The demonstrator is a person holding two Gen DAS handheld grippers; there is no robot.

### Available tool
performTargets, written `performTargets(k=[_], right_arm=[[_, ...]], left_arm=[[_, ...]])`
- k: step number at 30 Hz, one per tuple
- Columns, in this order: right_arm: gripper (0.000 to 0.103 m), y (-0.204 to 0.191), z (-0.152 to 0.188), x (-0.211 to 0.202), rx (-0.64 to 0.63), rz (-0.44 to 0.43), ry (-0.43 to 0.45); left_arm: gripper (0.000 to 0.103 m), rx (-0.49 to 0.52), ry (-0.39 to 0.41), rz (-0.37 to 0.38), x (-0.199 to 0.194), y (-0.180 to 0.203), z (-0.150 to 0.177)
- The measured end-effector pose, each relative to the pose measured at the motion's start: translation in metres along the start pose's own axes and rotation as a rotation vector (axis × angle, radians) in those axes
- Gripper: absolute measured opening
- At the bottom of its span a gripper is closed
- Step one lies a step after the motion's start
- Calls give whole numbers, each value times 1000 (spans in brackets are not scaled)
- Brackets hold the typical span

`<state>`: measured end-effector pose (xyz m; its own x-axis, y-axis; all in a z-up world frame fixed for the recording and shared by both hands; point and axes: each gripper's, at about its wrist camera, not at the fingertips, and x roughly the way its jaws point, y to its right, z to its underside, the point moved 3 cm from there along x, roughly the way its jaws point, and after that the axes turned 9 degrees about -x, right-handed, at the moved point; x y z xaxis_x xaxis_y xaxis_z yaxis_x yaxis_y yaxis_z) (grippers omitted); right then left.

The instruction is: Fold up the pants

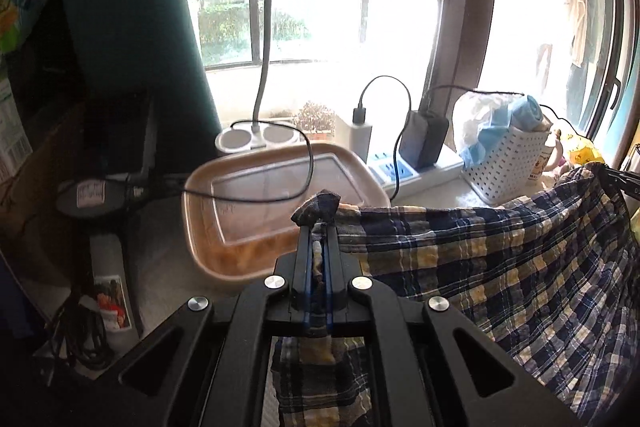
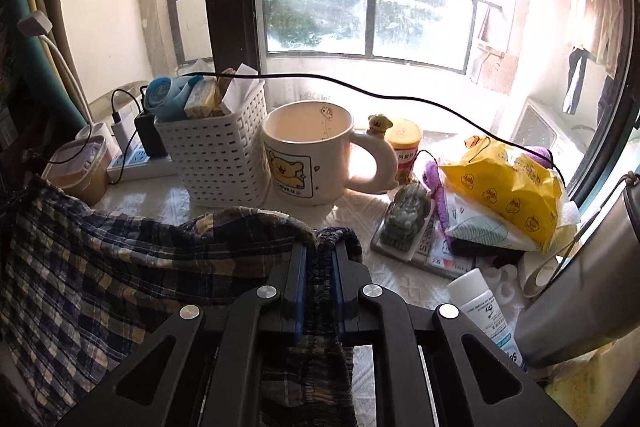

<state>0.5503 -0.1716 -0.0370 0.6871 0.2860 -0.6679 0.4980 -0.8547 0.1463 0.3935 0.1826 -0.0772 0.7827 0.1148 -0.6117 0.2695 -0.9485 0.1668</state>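
Observation:
The pants [image 1: 500, 267] are navy, yellow and white plaid cloth, stretched in the air between my two grippers. My left gripper [image 1: 318, 227] is shut on one corner of the cloth, and a small bunch of fabric pokes out past its fingertips. In the same view the cloth runs right to a black tip at the frame edge, the right gripper [image 1: 618, 179]. In the right wrist view my right gripper [image 2: 320, 247] is shut on the gathered waistband of the pants [image 2: 100, 267], and the cloth sags to the left. More fabric hangs below both grippers.
A lidded plastic food box [image 1: 256, 187], a power strip [image 1: 416, 175] with chargers and cables, and a white basket [image 1: 508, 163] line the window ledge. A bear mug [image 2: 308, 155], a yellow bag [image 2: 508, 187], a stone figurine [image 2: 404, 219] and a white bottle [image 2: 484, 307] crowd the right side.

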Motion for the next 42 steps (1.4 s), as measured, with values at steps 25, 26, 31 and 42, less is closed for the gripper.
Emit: performTargets(k=[25, 26, 31, 42], right_arm=[[93, 12, 42, -83, 7, 115, 15], [93, 8, 50, -93, 7, 108, 21], [93, -13, 91, -130, 5, 73, 11], [93, -1, 184, -156, 115, 19, -48]], left_arm=[[78, 51, -304, 238, -125, 17, 163], [78, 43, -327, 247, -129, 18, 175], [78, -9, -395, 245, -137, 18, 217], [78, -80, -365, 308, -162, 18, 236]])
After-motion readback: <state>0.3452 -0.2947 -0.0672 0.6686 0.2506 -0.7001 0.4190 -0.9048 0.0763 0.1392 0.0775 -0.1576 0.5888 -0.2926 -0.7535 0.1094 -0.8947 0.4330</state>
